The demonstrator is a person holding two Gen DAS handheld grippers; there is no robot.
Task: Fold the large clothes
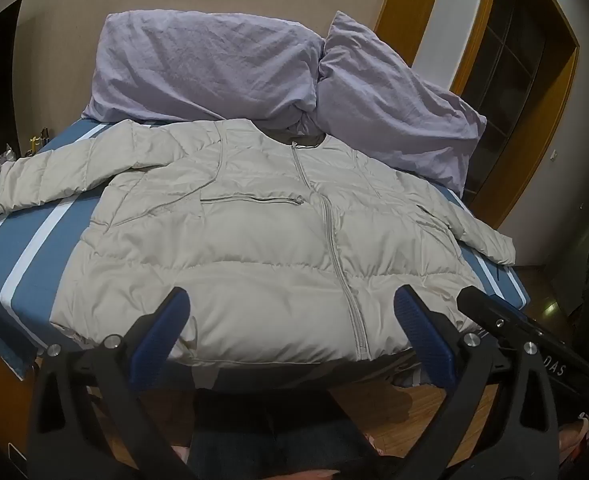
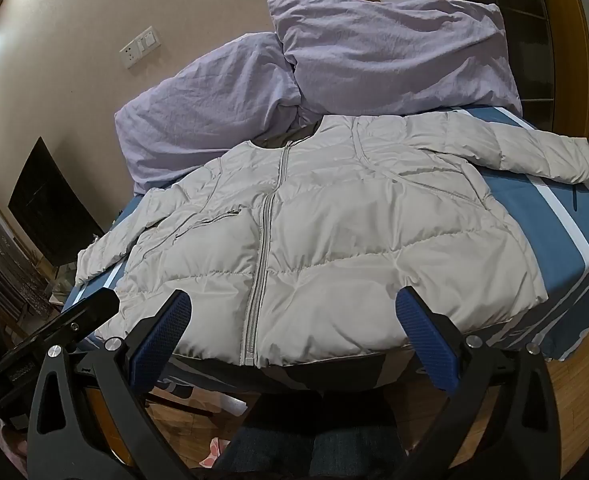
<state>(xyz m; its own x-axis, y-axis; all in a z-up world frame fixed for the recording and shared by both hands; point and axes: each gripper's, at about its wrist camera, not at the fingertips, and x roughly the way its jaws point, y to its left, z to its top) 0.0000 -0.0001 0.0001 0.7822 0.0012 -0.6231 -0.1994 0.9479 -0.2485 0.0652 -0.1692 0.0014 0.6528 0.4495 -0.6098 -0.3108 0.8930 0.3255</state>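
A bed [image 1: 34,248] with a blue striped sheet is seen bearing a pale puffer jacket [image 1: 254,240], which is laid flat across it, front up and zipped, both sleeves spread out to the sides. Two lilac pillows [image 1: 214,68] are propped behind the jacket's collar. No fold appears to have been made; the whole task is judged still ahead. Near the jacket's hem, the left gripper [image 1: 290,308] and right gripper [image 2: 292,308] are held with jaws spread wide, and nothing is gripped.
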